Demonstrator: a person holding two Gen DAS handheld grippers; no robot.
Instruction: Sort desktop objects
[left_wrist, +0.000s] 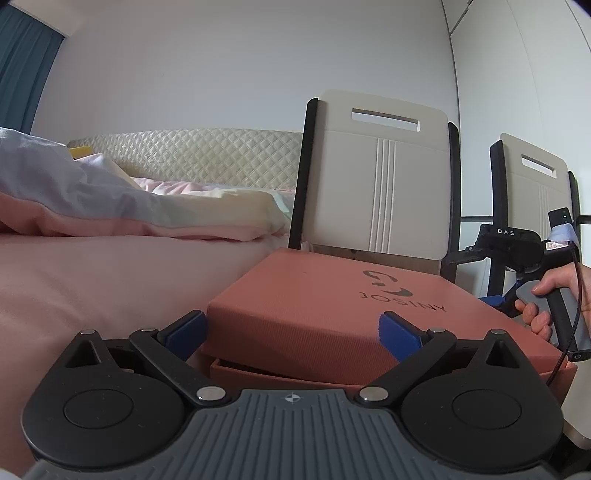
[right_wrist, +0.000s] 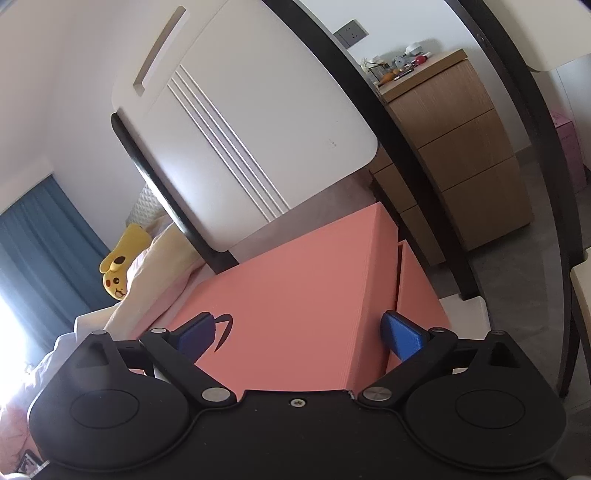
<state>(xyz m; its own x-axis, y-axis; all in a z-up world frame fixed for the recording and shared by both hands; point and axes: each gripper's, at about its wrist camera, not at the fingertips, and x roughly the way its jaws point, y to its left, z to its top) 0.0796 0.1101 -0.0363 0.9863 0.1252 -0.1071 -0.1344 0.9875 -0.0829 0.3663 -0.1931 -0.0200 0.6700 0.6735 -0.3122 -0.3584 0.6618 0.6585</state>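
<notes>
Apparently, your left tool (left_wrist: 291, 332) and right tool (right_wrist: 299, 332) both stood spread wide around the pink box's (left_wrist: 314, 314) lid, gripping nothing.

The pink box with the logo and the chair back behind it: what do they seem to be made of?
The pink box looks like cardboard with a matte, finely ribbed paper covering: thin parallel lines run across its lid and sides, and it shows no shine. The chair back looks like a smooth cream panel, perhaps plastic or painted wood, with moulded grooves and a cut handle slot, held in a dark frame; its exact material stays uncertain.
</notes>
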